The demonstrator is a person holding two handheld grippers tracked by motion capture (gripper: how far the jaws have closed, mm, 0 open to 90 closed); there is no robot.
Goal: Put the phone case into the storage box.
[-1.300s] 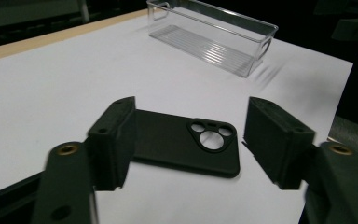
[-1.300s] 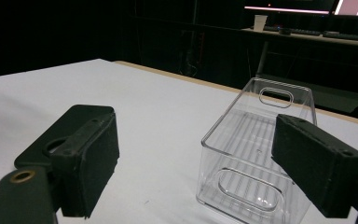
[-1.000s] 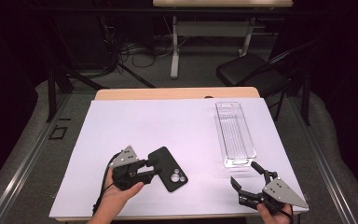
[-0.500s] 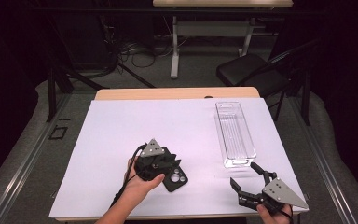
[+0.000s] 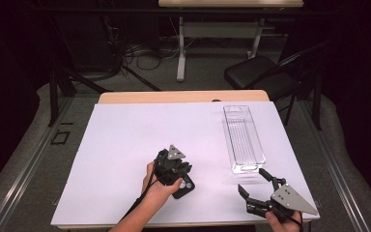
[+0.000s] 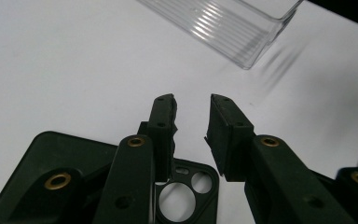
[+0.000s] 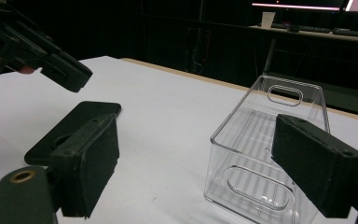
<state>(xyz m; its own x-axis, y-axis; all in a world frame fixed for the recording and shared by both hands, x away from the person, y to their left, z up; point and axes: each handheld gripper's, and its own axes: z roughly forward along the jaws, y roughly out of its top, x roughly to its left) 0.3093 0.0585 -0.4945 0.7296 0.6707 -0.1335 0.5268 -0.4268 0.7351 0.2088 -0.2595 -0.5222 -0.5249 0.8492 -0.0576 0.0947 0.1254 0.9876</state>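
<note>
The black phone case (image 5: pixel 184 186) lay flat on the white surface (image 5: pixel 125 145), near the front edge and left of centre, with its camera cut-outs facing up. No brand mark or writing could be read on it. The left gripper (image 6: pixel 192 116) hovered directly above the case, angled down toward it. Its fingers (image 6: pixel 164 122) had just been closing and stood with a narrow gap between them. In the left gripper view that gap was empty, and white surface showed through it. The case lay underneath the fingers; whether a finger touched it could not be told.

The right gripper (image 5: pixel 253 186) was held at the near right corner of the surface, pointing left and slightly away. Its fingers (image 7: pixel 91 163) were spread wide with nothing between them.

A clear plastic bin (image 5: pixel 244 140) stood upright and empty on the right side of the surface, its long axis running near to far. It had ribbed walls and an oval handle slot at each end. It carried no legible label. The bin was well apart from the case and just beyond the right gripper.
</note>
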